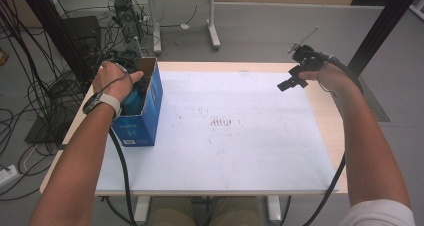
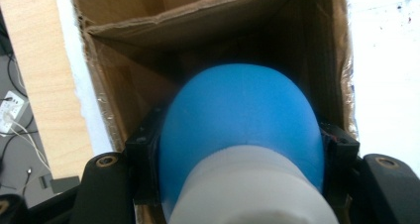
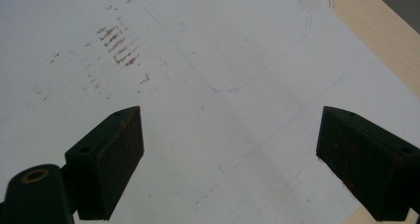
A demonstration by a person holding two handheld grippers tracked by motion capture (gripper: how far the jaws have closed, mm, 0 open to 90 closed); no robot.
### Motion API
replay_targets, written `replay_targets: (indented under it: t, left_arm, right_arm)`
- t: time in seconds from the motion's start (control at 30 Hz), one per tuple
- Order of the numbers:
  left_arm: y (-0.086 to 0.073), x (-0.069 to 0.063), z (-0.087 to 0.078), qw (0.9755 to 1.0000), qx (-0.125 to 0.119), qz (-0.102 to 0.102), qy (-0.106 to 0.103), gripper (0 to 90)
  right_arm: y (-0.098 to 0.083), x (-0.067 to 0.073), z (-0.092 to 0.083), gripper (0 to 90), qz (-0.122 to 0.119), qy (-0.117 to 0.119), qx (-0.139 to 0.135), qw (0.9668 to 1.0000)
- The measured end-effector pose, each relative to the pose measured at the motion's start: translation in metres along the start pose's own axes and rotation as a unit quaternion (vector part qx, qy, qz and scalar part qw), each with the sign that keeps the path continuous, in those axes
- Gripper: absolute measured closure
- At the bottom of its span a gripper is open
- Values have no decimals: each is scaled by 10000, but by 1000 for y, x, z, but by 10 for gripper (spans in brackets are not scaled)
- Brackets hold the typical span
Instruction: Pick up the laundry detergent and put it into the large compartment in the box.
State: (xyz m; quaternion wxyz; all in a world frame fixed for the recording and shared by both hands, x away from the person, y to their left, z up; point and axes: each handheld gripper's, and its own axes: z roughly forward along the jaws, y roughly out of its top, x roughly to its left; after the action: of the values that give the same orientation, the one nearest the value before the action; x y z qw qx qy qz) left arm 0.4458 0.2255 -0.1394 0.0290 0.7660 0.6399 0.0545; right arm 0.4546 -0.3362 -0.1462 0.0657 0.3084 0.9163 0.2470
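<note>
A blue cardboard box (image 1: 150,111) stands open at the table's left edge. My left gripper (image 2: 240,135) reaches down into it, shut on a rounded object (image 2: 237,115) that is blue in front and pale grey at the back. The brown inside walls of the box (image 2: 198,16) surround the object. From above, a hand covers most of the left gripper (image 1: 132,93), and the blue object (image 1: 131,102) peeks out below it. My right gripper (image 1: 290,82) hovers open over the far right of the white sheet (image 1: 235,136). Nothing lies between its jaws (image 3: 228,154).
The white sheet (image 3: 223,45) carries reddish-brown smears (image 1: 222,122) near its middle and faint pencil outlines. Bare wood (image 1: 320,101) borders the table's right side. Cables and equipment (image 1: 45,86) crowd the floor at left. A black post (image 1: 380,26) stands at the back right.
</note>
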Motion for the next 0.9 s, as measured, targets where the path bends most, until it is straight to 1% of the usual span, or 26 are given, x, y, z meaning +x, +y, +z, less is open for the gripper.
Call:
replay_targets:
  t: [0.23,0.43,0.5,0.9]
  left_arm:
    - [1,2,8,10000,62,3,2,371]
    - [-2,4,15,10000,63,2,-31,371]
    - [-3,5,15,10000,30,-7,-36,371]
    - [-2,4,15,10000,33,26,-37,370]
  right_arm:
    - [0,-1,1,111,5,3,17,10000]
    - [0,-1,3,111,9,16,23,10000]
    - [0,-1,3,111,6,12,28,10000]
    - [-3,-1,2,111,42,7,27,10000]
